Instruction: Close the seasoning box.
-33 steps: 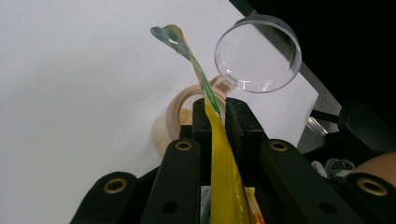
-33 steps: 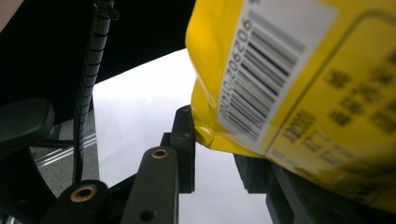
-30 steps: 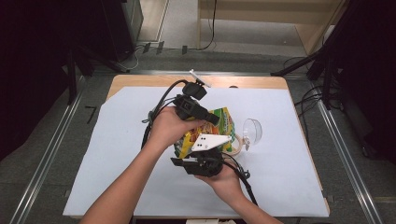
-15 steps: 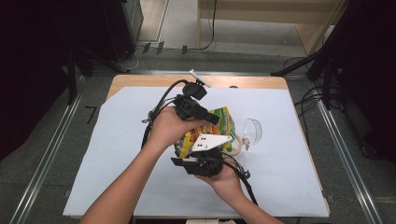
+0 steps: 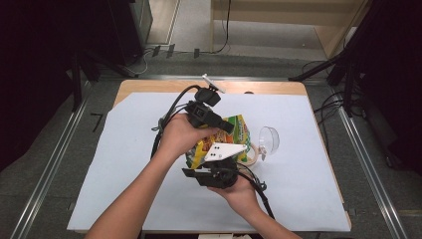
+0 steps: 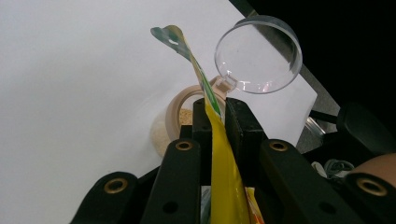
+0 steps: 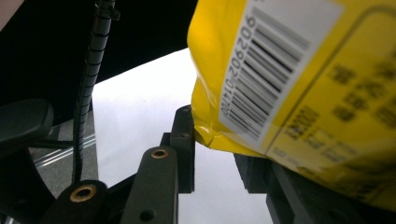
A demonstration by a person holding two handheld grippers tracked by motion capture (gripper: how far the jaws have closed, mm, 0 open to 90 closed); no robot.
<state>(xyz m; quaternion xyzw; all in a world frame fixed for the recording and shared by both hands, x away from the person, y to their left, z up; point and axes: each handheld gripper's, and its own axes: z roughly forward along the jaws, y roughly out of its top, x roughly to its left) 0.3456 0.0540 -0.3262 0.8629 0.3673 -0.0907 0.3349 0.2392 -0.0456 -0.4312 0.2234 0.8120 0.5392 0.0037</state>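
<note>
At the lower centre of the high view the right gripper (image 5: 211, 172) comes up from the bottom edge, its jaws partly closed on the lower corner of a yellow snack pouch (image 5: 226, 139); in the right gripper view that pouch (image 7: 299, 84), barcode showing, fills the upper right and its crimped corner sits between the two black jaws; just above, at the middle of the frame, the left gripper (image 5: 219, 122) has its jaws nearly shut on the pouch's top edge, and the left gripper view shows the thin yellow edge (image 6: 219, 154) clamped between them; the pouch thus hangs over the white table sheet (image 5: 124, 164), tilted toward the right; beyond it stands a beige-rimmed jar (image 6: 180, 119) holding pale granules, its clear hinged lid (image 6: 258, 55) flipped open at the upper right. My judgement: the pouring step is in hand; next, the right gripper must raise the bottom while the mouth stays over the jar's rim, or contents will spill.
</note>
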